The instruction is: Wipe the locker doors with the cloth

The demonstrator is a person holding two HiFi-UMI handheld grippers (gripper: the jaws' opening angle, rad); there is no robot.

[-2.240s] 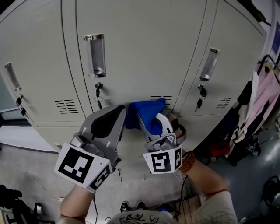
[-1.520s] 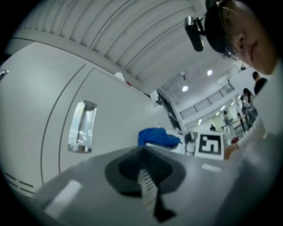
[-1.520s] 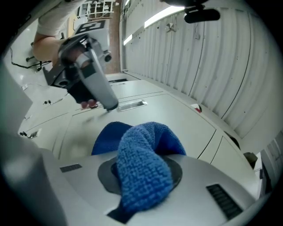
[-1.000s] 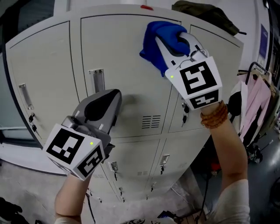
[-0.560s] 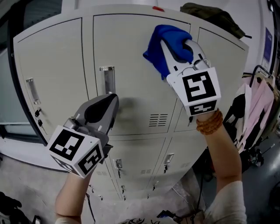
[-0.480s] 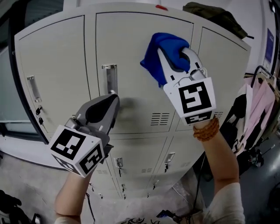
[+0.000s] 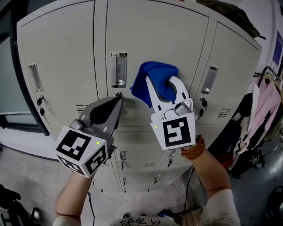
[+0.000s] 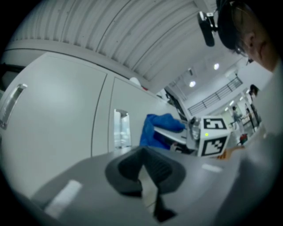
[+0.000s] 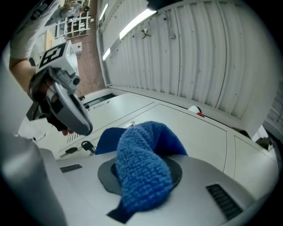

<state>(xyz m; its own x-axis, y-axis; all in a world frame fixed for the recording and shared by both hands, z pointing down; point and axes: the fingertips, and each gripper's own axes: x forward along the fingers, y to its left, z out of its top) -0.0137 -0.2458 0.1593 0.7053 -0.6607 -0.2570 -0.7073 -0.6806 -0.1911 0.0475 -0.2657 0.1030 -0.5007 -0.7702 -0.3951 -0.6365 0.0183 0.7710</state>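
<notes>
Currently left gripper (image 7: 116, 100) has its jaws pinched together on nothing, tips just below the door handle (image 7: 118, 69), while to its right the right gripper (image 7: 162, 88) is clamped on the blue cloth (image 7: 150, 75), which bunches past its jaw tips against the middle locker door (image 7: 150, 35).

A bank of grey metal lockers (image 7: 62, 57) stands on the bare floor (image 7: 26, 176), each upper door with a recessed handle (image 7: 118, 69), and keys (image 7: 202, 105) hang at the right-hand lock. A blue cloth (image 7: 152, 79) lies against the middle door (image 7: 146, 35), just right of its handle. A dark bundle (image 7: 234, 13) sits on the lockers' top.
</notes>
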